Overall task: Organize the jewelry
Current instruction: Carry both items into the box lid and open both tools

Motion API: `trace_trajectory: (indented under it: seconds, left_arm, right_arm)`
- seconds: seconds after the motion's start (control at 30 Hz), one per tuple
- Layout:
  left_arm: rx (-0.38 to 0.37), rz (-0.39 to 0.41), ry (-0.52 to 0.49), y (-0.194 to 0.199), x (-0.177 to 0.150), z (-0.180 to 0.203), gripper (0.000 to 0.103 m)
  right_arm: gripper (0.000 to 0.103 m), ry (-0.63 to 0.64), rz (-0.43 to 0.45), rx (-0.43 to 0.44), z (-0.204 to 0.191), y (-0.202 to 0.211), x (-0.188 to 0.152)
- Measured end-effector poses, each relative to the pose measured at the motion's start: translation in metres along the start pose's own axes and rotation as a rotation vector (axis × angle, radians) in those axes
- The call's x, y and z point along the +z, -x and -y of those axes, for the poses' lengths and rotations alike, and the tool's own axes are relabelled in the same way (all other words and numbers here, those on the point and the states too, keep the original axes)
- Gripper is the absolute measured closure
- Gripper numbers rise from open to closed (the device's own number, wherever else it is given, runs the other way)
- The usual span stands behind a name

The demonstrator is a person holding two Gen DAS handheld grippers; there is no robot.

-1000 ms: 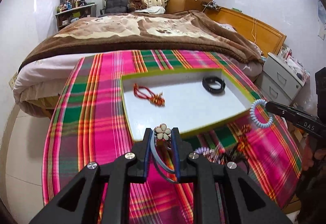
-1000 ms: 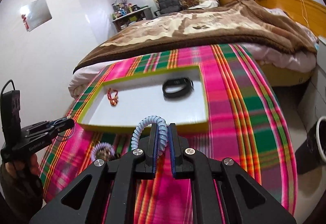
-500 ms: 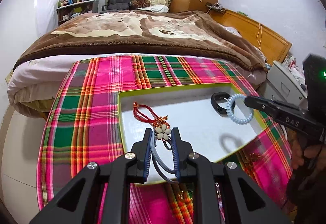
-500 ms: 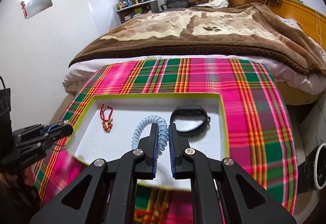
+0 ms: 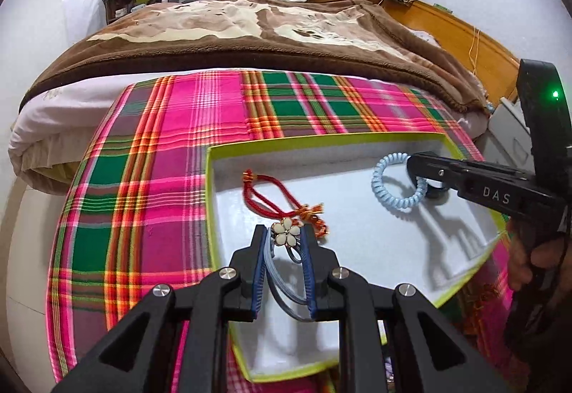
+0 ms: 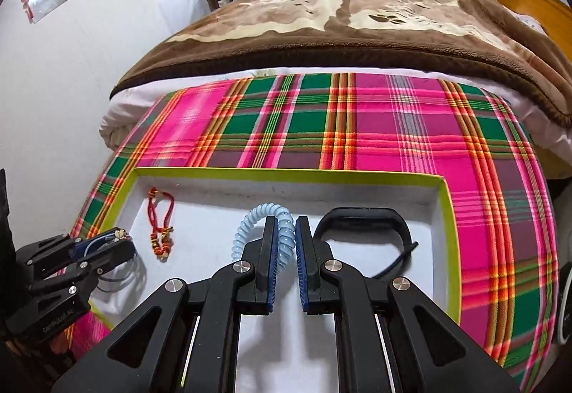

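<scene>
1. Left wrist view: the left hand-held gripper (image 5: 285,237) pinches a flower-topped hair band (image 5: 285,232) over the white tray (image 5: 357,350), beside the red cord bracelet (image 5: 271,201).
2. Right wrist view alone shows the right hand-held gripper (image 6: 286,226) clamped on the blue coil band (image 6: 262,216), beside the whole black wristband (image 6: 368,219).

the plaid-covered table (image 6: 393,128) carried the green-rimmed tray (image 6: 286,174) at six o'clock, near its front edge.

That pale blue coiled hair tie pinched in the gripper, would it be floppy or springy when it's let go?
Probably springy: the blue coil hair tie keeps a round loop while the right gripper pinches one side. Likely light, since it hangs out unsupported above the white tray. It may bounce or roll a little when dropped.
</scene>
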State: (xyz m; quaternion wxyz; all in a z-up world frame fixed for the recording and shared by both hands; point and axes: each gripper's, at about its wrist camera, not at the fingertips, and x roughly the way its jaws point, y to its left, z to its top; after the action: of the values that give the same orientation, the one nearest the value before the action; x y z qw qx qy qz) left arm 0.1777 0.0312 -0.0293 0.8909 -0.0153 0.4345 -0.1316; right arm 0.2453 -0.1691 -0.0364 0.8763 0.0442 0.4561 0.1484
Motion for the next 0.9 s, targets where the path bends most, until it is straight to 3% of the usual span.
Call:
trace_trajectory:
  seconds: [0.5, 0.67, 0.8, 0.9]
  left_arm:
    - [-0.010, -0.011, 0.002, -0.004, 0.000, -0.003, 0.080]
    - [-0.019, -0.003, 0.003, -0.002, 0.001, -0.002, 0.067]
    - [-0.025, -0.002, 0.014, 0.000, 0.001, -0.004, 0.065]
    - [-0.026, -0.002, 0.015, 0.001, 0.001, -0.004, 0.065]
  right_arm:
    - [0.093, 0.020, -0.039, -0.034, -0.005, -0.017, 0.002]
    - [0.093, 0.010, -0.033, -0.038, -0.004, -0.016, 0.002]
    - [0.092, 0.006, -0.029, -0.030, -0.003, -0.014, 0.002]
    - [0.085, 0.006, -0.024, -0.028, -0.003, -0.012, 0.001]
